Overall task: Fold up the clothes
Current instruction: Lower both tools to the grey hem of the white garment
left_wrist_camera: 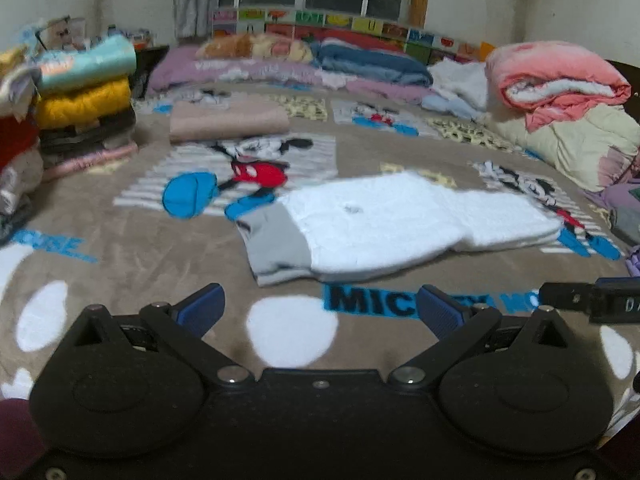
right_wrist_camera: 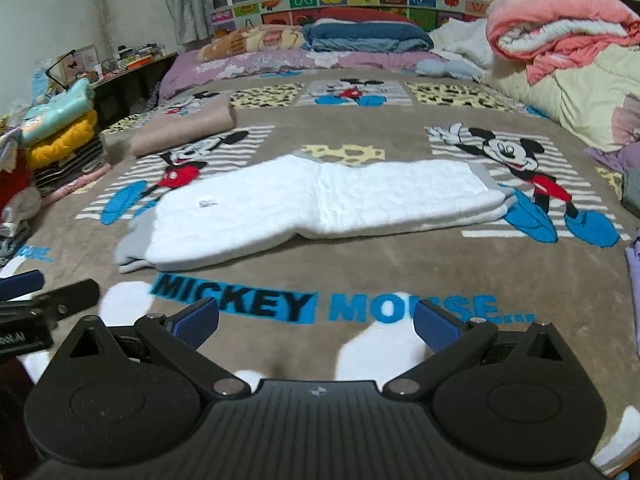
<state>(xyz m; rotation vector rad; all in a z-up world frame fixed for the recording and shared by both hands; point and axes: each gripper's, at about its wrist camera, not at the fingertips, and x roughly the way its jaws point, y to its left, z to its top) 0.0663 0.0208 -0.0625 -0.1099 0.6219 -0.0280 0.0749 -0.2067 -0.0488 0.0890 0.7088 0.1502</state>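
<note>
A white fluffy garment (left_wrist_camera: 384, 224) with a grey hem (left_wrist_camera: 276, 240) lies folded lengthwise on the Mickey Mouse blanket (left_wrist_camera: 120, 264). It also shows in the right wrist view (right_wrist_camera: 320, 208), stretched across the middle of the bed. My left gripper (left_wrist_camera: 320, 308) is open and empty, just in front of the garment's near edge. My right gripper (right_wrist_camera: 316, 320) is open and empty, over the "MICKEY MOUSE" lettering, short of the garment. The right gripper's body (left_wrist_camera: 592, 300) shows at the right edge of the left wrist view.
A folded beige garment (left_wrist_camera: 228, 122) lies farther back. A stack of folded clothes (left_wrist_camera: 84, 96) stands at the left bed edge. Rolled pink blanket (left_wrist_camera: 556, 80) and cream duvet (left_wrist_camera: 568, 144) sit at the right. Pillows and bedding (left_wrist_camera: 320, 60) line the headboard.
</note>
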